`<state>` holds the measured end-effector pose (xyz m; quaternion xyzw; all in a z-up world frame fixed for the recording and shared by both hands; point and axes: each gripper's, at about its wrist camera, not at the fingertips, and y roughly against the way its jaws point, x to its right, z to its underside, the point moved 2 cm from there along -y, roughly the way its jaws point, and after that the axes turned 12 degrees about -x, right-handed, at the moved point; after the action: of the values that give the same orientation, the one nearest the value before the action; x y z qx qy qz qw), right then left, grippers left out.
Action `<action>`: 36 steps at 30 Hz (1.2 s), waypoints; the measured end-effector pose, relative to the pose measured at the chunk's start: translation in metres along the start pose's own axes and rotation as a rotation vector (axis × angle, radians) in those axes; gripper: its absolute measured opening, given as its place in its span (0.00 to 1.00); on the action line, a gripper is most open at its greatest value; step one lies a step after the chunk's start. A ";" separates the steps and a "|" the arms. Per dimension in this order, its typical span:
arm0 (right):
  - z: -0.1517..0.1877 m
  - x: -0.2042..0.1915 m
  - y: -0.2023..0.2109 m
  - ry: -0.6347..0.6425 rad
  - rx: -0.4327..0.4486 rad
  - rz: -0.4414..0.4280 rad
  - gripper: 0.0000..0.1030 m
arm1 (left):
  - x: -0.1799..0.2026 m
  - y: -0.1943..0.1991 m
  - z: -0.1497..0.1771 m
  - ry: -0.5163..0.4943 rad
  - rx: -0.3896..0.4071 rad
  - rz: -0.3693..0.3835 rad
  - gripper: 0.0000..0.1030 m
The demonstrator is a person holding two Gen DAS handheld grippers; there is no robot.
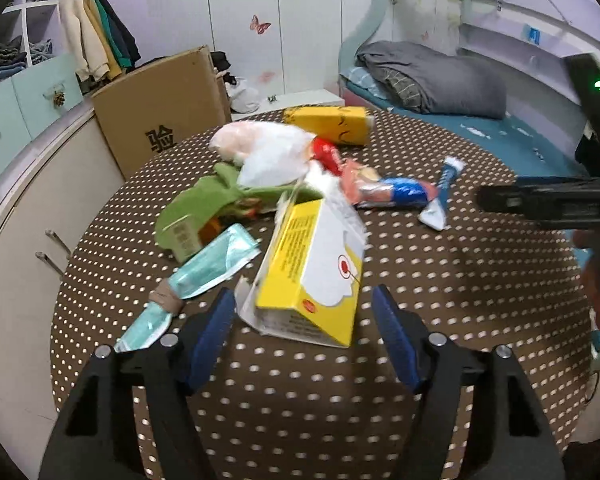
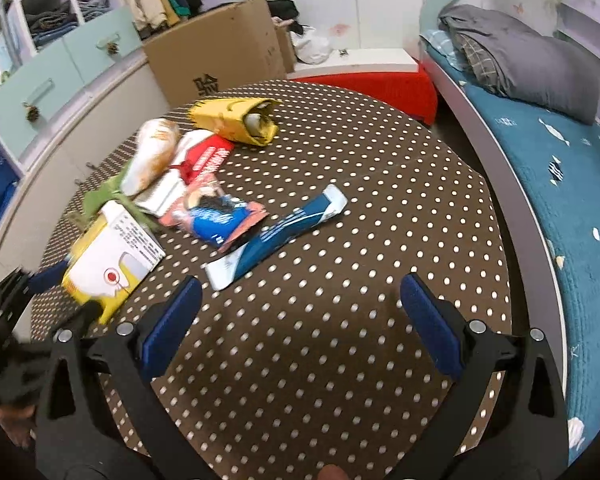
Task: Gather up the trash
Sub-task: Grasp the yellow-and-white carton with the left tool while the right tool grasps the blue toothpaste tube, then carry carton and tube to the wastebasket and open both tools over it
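Observation:
Trash lies in a pile on a round table with a brown polka-dot cloth (image 1: 460,280). A yellow and white carton (image 1: 312,268) lies nearest; my left gripper (image 1: 304,304) is open with its blue pads on either side of the carton's near end, not gripping it. The carton also shows in the right wrist view (image 2: 108,264). Behind it are a green wrapper (image 1: 204,204), a teal packet (image 1: 208,268), a white plastic bag (image 1: 276,152), a red and blue snack bag (image 2: 220,220), a blue and white tube wrapper (image 2: 284,236) and a yellow box (image 2: 236,120). My right gripper (image 2: 300,300) is open and empty, just short of the tube wrapper.
A cardboard box (image 1: 168,112) stands behind the table on the left beside white cabinets (image 1: 32,184). A bed (image 2: 560,168) with a blue cover and grey bedding runs along the right. A red stool (image 2: 372,84) sits behind the table.

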<state>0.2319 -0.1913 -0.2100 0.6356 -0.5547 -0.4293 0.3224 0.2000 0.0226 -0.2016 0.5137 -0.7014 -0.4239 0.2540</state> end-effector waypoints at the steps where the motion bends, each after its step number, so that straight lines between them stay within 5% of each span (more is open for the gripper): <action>1: -0.003 0.002 -0.003 -0.014 -0.001 0.006 0.94 | 0.000 0.001 -0.002 0.007 0.007 -0.001 0.68; 4: -0.013 0.005 -0.013 -0.052 0.000 -0.011 0.91 | -0.008 0.000 -0.015 0.063 0.026 0.012 0.76; 8: -0.025 -0.001 -0.026 -0.067 -0.003 0.019 0.66 | -0.007 -0.013 -0.023 0.086 -0.013 0.070 0.75; 12: -0.028 -0.016 -0.030 -0.005 -0.001 0.049 0.47 | 0.005 -0.021 -0.023 0.073 -0.048 0.086 0.45; 14: -0.024 -0.022 -0.031 0.049 0.012 0.091 0.28 | 0.008 -0.022 -0.022 0.097 -0.049 0.114 0.45; 17: -0.013 -0.019 -0.026 0.089 0.008 0.062 0.15 | 0.016 -0.021 -0.019 0.089 -0.049 0.113 0.44; 22: 0.000 -0.006 -0.020 0.102 0.017 -0.001 0.15 | 0.022 -0.027 -0.023 0.087 -0.055 0.082 0.60; 24: 0.002 -0.003 -0.018 0.101 0.020 -0.012 0.14 | 0.022 -0.033 -0.025 0.102 -0.064 0.109 0.48; 36: 0.017 0.022 0.029 0.067 0.091 -0.176 0.11 | 0.032 -0.007 -0.006 0.173 0.009 0.174 0.43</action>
<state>0.2042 -0.2164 -0.1958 0.7100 -0.5046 -0.4086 0.2725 0.1967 -0.0104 -0.2070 0.4867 -0.7207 -0.3512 0.3469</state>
